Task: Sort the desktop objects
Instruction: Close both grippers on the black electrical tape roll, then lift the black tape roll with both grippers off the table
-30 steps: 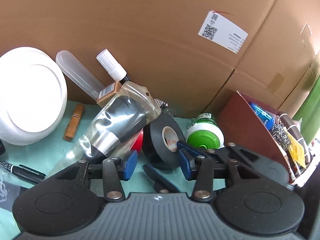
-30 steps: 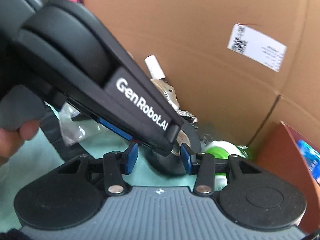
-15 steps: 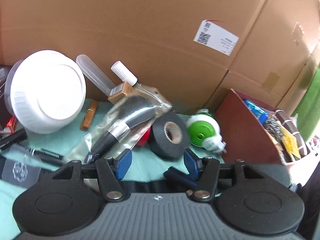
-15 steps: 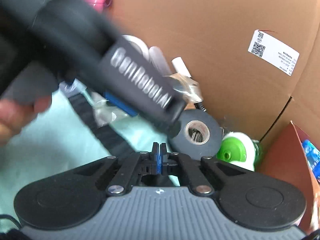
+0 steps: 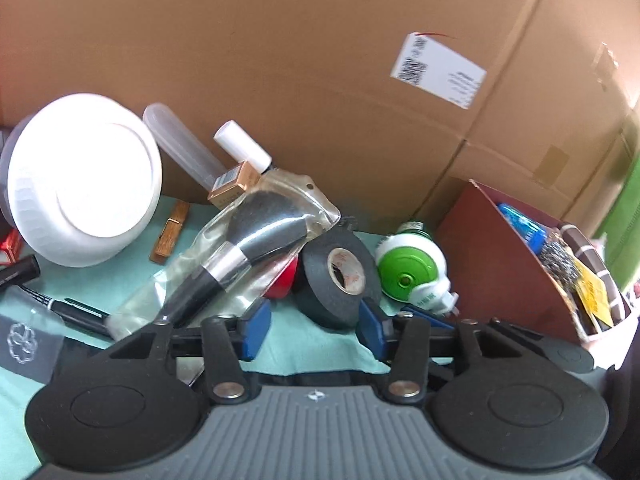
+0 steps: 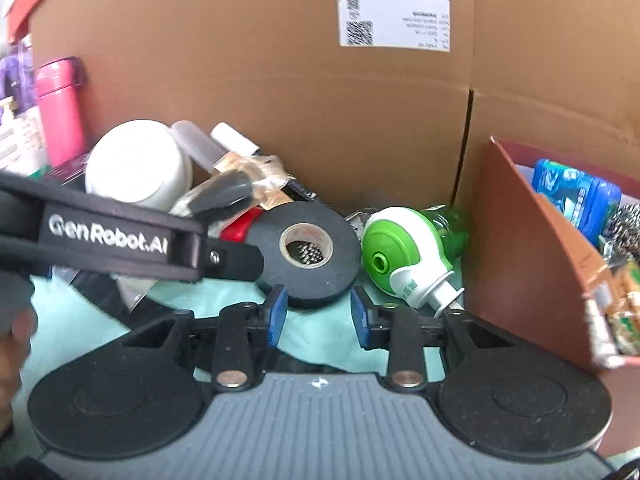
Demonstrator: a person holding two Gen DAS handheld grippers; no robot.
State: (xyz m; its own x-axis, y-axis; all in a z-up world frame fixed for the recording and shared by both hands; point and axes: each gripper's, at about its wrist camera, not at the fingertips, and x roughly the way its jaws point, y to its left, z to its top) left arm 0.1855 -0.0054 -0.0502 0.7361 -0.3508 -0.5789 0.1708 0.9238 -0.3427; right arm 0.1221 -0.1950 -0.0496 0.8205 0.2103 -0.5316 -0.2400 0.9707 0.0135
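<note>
A black tape roll [image 5: 336, 276] leans on the teal mat among loose items. My left gripper [image 5: 313, 330] sits just short of the roll, its jaws closing with only the roll's lower edge near the gap and neither pad pressing on it. My right gripper [image 6: 318, 316] faces the same tape roll [image 6: 308, 256] from close in; its jaws are opening and hold nothing. The left gripper's near finger [image 6: 120, 236] crosses the right wrist view from the left and ends beside the roll. A bagged makeup brush [image 5: 248, 248] lies left of the roll.
A green-and-white plug-in device [image 5: 408, 276] lies right of the roll, next to a brown box [image 5: 492, 256] full of items. A white bowl [image 5: 80, 180], clothespin [image 5: 170, 232], black pen [image 5: 76, 314] and clear tube [image 5: 184, 144] sit left. A cardboard wall [image 5: 320, 80] closes the back.
The right gripper's jaws went shut and have opened part way; its view has rolled level and shifted right. The left jaws widened, then narrowed, and the left gripper backed slightly from the roll.
</note>
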